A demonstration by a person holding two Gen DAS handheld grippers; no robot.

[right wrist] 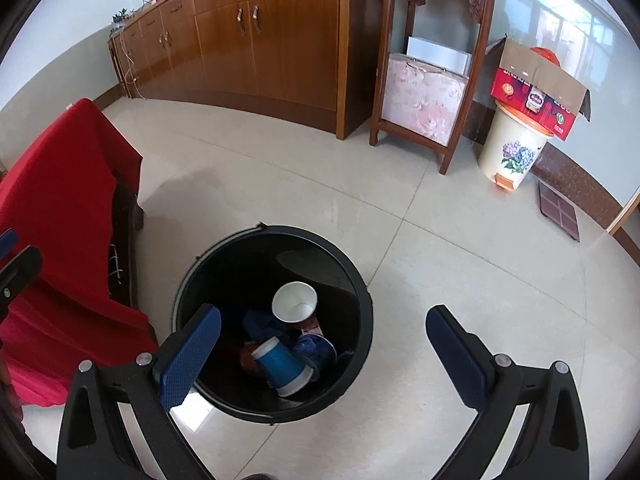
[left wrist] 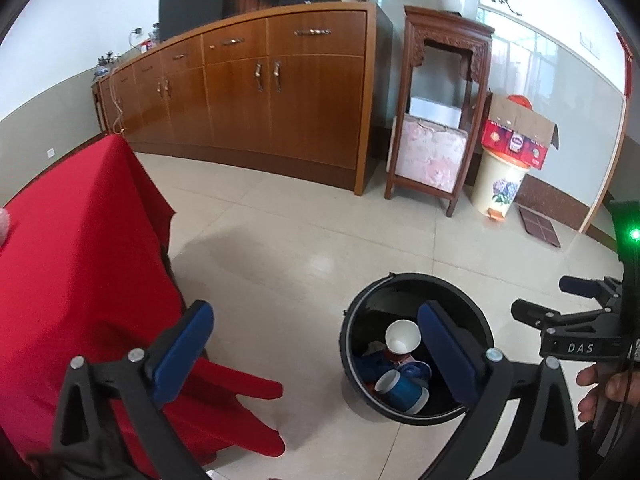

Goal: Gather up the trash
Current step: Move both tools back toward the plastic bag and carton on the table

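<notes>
Paper cups, light, thin-walled and best pinched gently at the rim, lie inside the black bin on the floor beside a red-draped tabletop, both grippers' fingers spread apart, empty, above it.

Both the left gripper and the right gripper have black plastic arms with triangular cut-outs, round silver screws at the joints, and blue pads with a fine dotted texture. White letters "DAS" and a green light mark the right one, gripped by bare-skinned fingers
</notes>
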